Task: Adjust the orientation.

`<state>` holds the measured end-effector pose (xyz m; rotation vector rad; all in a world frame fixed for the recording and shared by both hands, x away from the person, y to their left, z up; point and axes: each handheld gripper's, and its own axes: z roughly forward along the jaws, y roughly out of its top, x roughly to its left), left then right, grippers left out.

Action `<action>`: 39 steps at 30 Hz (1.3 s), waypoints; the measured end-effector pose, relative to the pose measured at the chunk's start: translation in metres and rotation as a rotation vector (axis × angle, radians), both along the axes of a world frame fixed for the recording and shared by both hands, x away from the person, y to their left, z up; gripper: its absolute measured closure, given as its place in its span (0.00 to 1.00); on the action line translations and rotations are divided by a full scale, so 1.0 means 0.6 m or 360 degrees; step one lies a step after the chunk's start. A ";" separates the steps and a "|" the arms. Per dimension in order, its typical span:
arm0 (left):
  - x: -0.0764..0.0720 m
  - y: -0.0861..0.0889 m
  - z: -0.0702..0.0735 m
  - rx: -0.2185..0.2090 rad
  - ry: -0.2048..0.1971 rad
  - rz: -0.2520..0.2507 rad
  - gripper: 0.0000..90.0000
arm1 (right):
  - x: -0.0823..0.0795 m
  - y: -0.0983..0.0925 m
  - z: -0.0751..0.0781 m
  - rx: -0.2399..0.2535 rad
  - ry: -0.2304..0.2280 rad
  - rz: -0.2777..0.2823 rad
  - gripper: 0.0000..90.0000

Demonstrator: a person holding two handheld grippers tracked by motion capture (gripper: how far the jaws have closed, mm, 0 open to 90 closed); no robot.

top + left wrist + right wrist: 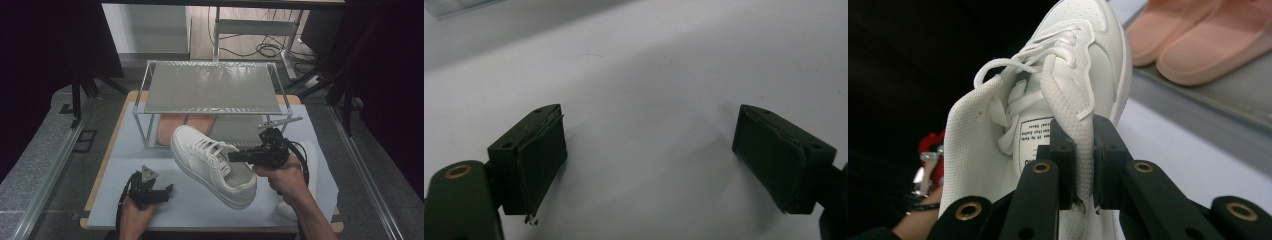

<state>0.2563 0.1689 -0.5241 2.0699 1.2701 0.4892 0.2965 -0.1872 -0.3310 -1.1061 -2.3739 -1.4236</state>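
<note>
Hands near: left claw [167,189] idle on bench [195,210], right claw [235,156] lifts sneaker [212,165], toe toward rack [215,87]. Left gripper view: claw wide, empty. Right gripper view: claw pinching sneaker's collar [1080,150]; slippers [1198,40] far right.

Left hand-held gripper [649,160] w/ both black jaws rising from bottom edge, spread wide apart, nothing btwn them. Pads rough and worn at edges, small frayed bit hanging off left pad's lower corner. Brass-ringed screw hole at bottom left. Hovering close over pale grey desk [659,70], soft shadows under jaws. Bright metallic strip at top left corner, blurred.
</note>
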 end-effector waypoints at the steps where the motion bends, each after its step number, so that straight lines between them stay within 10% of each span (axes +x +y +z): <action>1: 0.000 0.000 0.000 -0.0001 0.0000 0.0000 0.16 | 0.002 0.000 0.003 0.0016 0.0002 0.0002 0.91; 18: -0.001 0.000 0.000 -0.0003 0.0009 -0.0003 0.16 | 0.044 0.023 0.057 0.0234 -0.0025 -0.0063 0.91; 39: 0.000 0.000 0.000 0.0000 0.0006 -0.0003 0.16 | 0.129 0.042 0.053 0.0355 -0.0006 -0.0436 0.91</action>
